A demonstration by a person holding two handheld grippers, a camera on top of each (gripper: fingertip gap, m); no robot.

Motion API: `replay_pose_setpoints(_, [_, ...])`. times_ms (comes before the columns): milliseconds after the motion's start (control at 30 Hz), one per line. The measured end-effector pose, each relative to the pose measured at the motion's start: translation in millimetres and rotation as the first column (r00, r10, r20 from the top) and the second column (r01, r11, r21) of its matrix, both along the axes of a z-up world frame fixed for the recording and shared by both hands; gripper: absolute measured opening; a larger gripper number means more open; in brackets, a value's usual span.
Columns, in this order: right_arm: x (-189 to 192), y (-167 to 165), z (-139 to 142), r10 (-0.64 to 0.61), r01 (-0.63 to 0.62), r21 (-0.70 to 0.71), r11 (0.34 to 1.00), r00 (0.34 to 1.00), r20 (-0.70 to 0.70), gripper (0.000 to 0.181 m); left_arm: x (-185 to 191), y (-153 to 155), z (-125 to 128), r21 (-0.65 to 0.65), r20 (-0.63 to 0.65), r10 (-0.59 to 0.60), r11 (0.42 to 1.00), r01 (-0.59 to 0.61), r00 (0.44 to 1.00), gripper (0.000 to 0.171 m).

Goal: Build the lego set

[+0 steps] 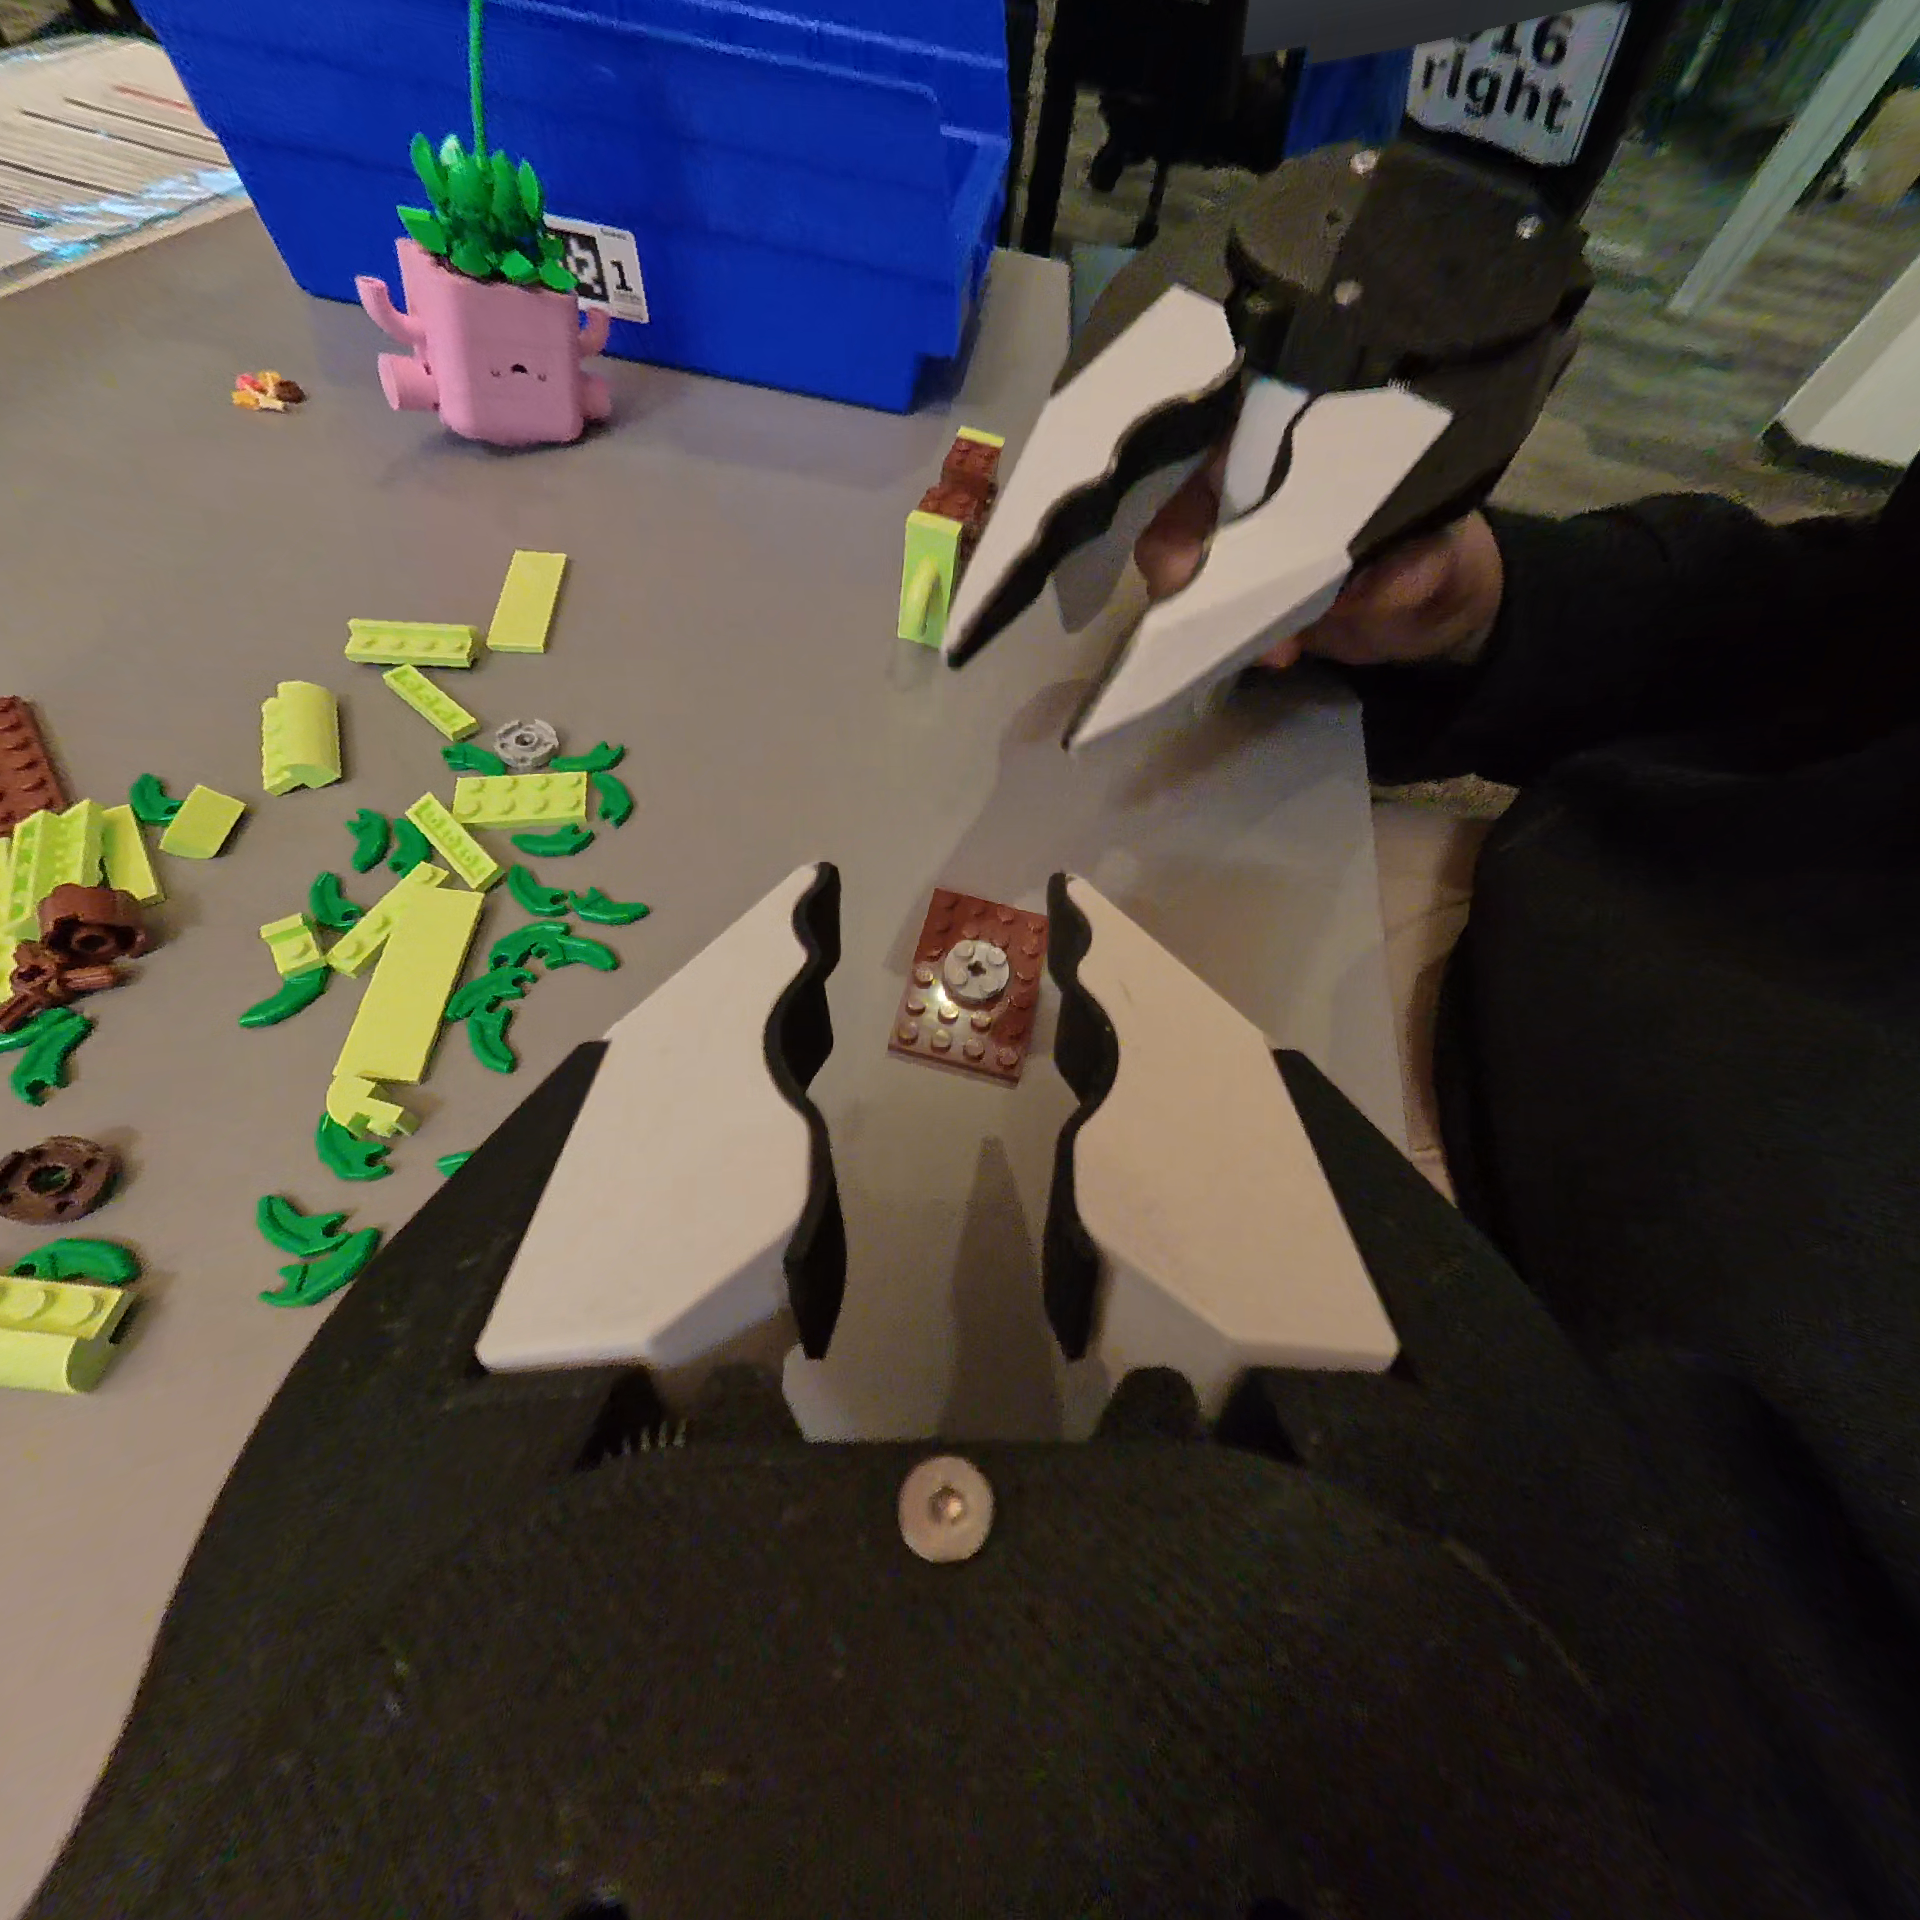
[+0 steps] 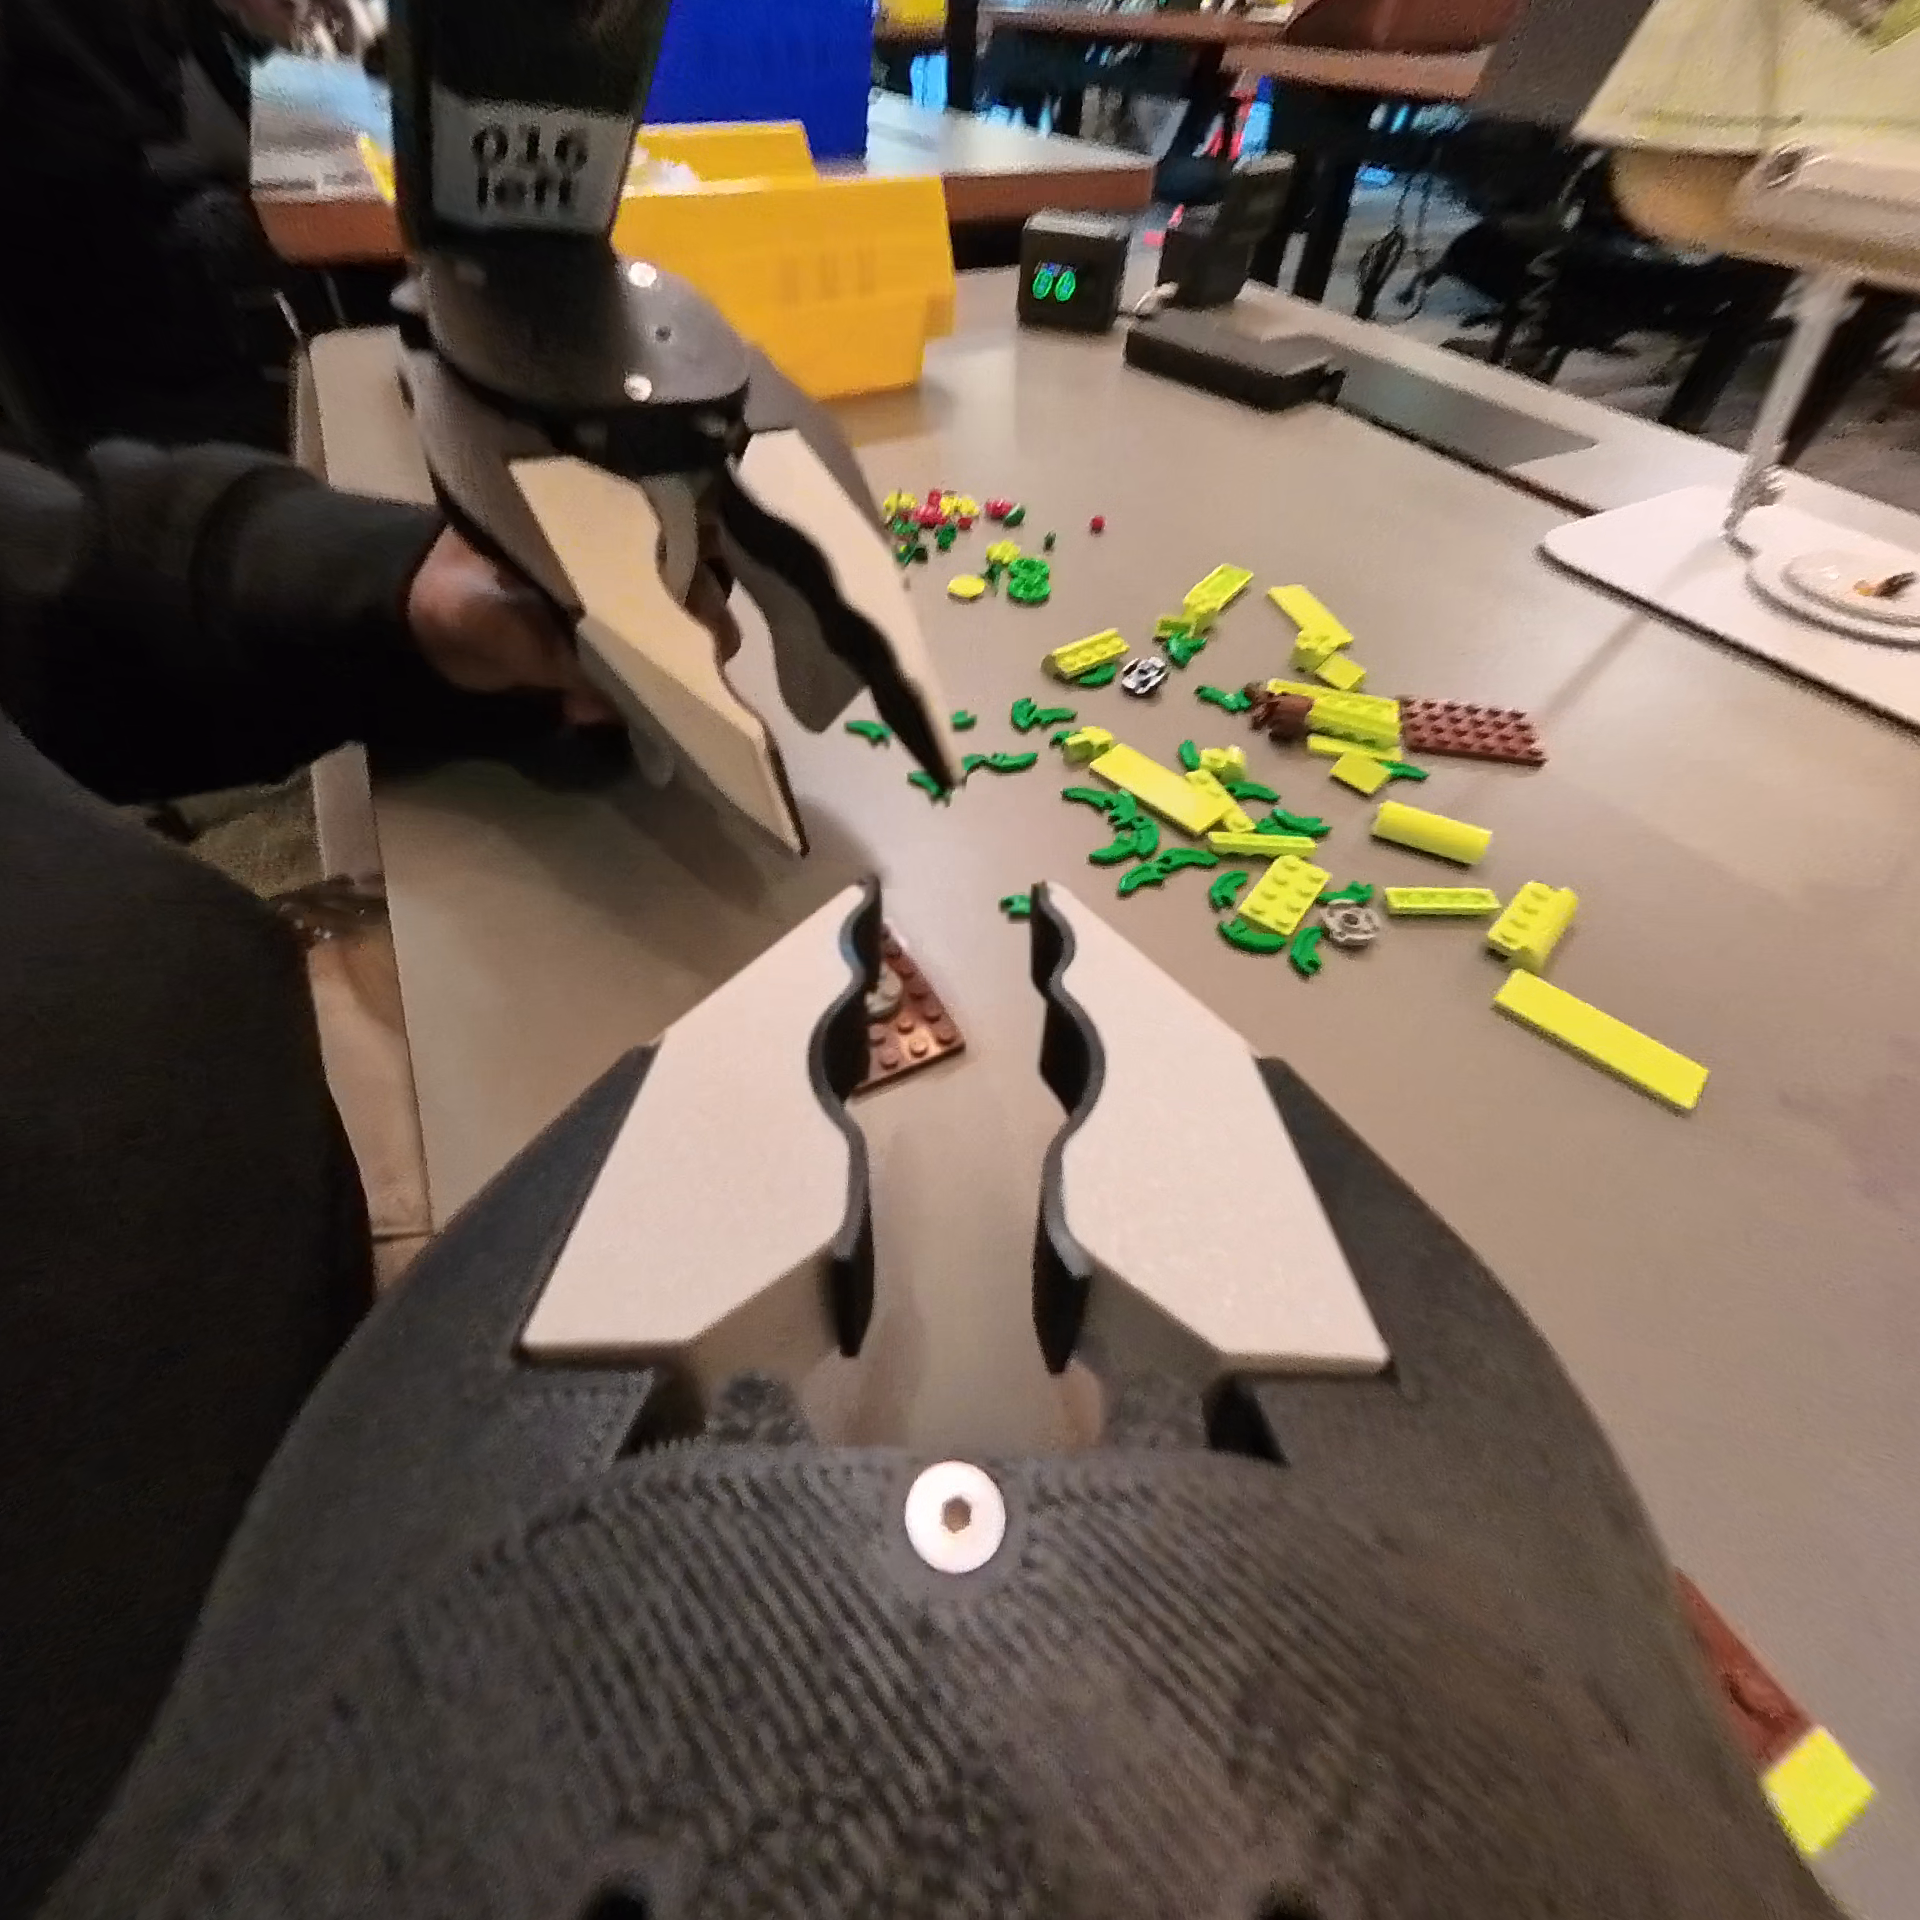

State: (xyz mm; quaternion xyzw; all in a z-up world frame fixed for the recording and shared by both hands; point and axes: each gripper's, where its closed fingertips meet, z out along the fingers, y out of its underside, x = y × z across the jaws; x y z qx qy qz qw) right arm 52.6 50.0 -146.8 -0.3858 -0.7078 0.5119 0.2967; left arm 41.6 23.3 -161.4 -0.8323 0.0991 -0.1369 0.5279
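Both grippers hang over the near edge of the grey surface (image 1: 790, 582), and both are empty. The left gripper (image 1: 943, 883) points forward and down, its fingers (image 1: 717, 1091) spread wide, and right in the gap beyond the tips lies the brown plate (image 1: 971, 987), flat on the surface with a grey round piece (image 1: 977, 971) studded onto its middle. Nothing is touching it.

Across from it, the right gripper (image 1: 1013, 701) comes in from the upper right, tilted steeply with the tips angled toward the surface, fingers parted, clear of the plate. A hand (image 1: 1392, 592) in a black sleeve grips its handle behind the body.

From the right wrist view the same brown plate (image 2: 914, 1034) peeks out just beside the left-hand finger, half hidden by it, while the right gripper (image 2: 954, 888) shows its own fingers held apart with bare surface between them. The left gripper (image 2: 878, 810) slants down in front, tips low over the surface, held by a hand (image 2: 488, 623).

Out to the side sits the loose stock: lime green bricks and tiles (image 1: 410, 987), dark green leaf pieces (image 1: 540, 951), a brown round piece (image 1: 57, 1179). A small lime-and-brown assembly (image 1: 951, 540) stands near the right gripper's fingertips. Farther back, a pink pot figure (image 1: 499, 332) with green leaves stands in front of a blue bin (image 1: 727, 156).
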Motion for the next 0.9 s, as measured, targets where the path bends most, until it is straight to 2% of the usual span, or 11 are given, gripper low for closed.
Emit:
replay_pose_setpoints(133, [-5.5, 7.8, 6.4, -0.049, 0.049, -0.005, 0.999, 0.998, -0.049, 0.026, 3.6, 0.2, -3.4, -0.007, -0.058, -0.007, 1.0, 0.006, 0.998, 0.031])
replay_pose_setpoints(333, [-20.4, 4.1, 2.5, -0.029, 0.03, 0.024, 0.999, 0.999, -0.036, 0.015, 4.6, 1.1, -8.0, -0.031, -0.082, -0.008, 1.0, 0.006, 0.997, 0.032])
replay_pose_setpoints(500, [-32.0, 4.8, -4.1, -0.039, 0.039, 0.034, 0.999, 0.999, 0.009, 0.012, 10.8, -0.7, -10.4, -0.054, -0.061, -0.059, 0.997, 0.055, 0.996, 0.031])
replay_pose_setpoints(667, [-32.5, 1.9, -9.2, -0.037, 0.035, 0.076, 0.997, 0.999, 0.022, 0.01, 18.5, -1.0, -21.4, -0.107, -0.135, -0.099, 0.991, 0.085, 0.986, 0.026])
replay_pose_setpoints(900, [-30.6, 0.4, -6.8, -0.031, 0.031, 0.085, 0.996, 1.0, -0.003, 0.008, 14.7, -1.3, -14.0, -0.075, -0.067, -0.086, 0.994, 0.081, 0.994, 0.026])
